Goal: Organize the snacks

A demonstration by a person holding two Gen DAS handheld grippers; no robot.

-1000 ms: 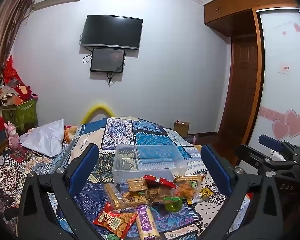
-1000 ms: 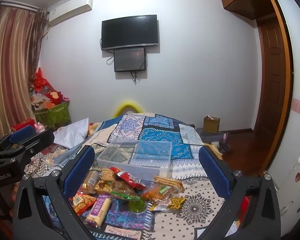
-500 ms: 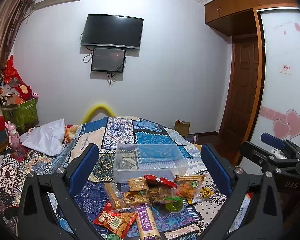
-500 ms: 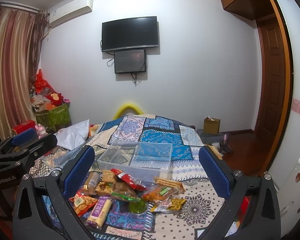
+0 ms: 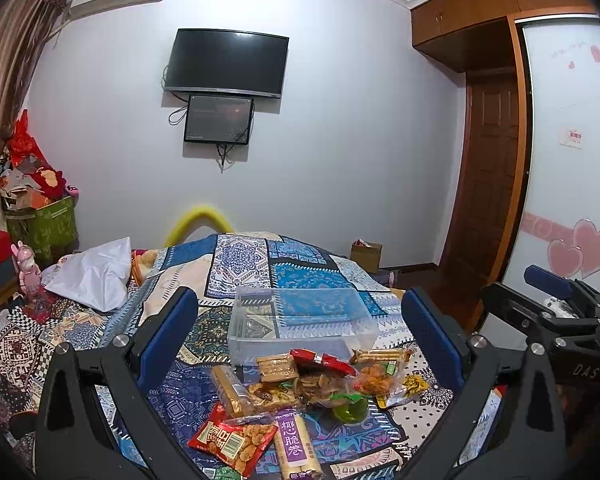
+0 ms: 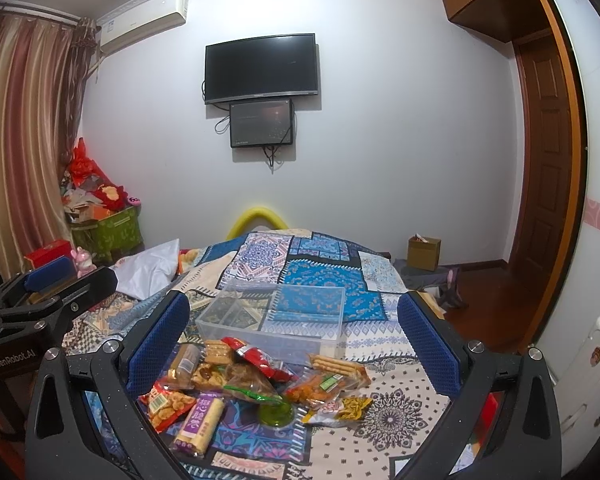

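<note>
I hold both pairs of fingers above the near end of the bed (image 5: 240,264), which is covered in a patchwork blue and cream quilt, and I take the clear rectangular plastic box (image 5: 300,320) on it as my landmark.

My left gripper (image 5: 300,344) has its blue-padded fingers (image 5: 168,332) spread wide with nothing between them; the box and the snack heap show in the gap. My right gripper (image 6: 294,344) is spread just as wide, also holding nothing, and it frames the same box (image 6: 276,316) from slightly further right.

Left to right, in front of the box: a red bag of fried puffs (image 5: 230,442) lies nearest me at the left of the heap, and just to its right is a purple-labelled roll of biscuits (image 5: 296,446). Behind those, closer to the box, a clear tube of crackers (image 5: 228,390) rests beside a stack of brown wafers (image 5: 276,366) that touches the box's front wall. A red foil packet (image 5: 322,362) lies on top of the middle of the heap. A green jelly cup (image 5: 350,410) sits in front of it. To the right are an orange snack bag (image 5: 376,380), a clear pack of wafer sticks (image 5: 382,356) near the box's right corner, and a small yellow sachet (image 5: 408,386) at the far right.

The box looks empty.
</note>
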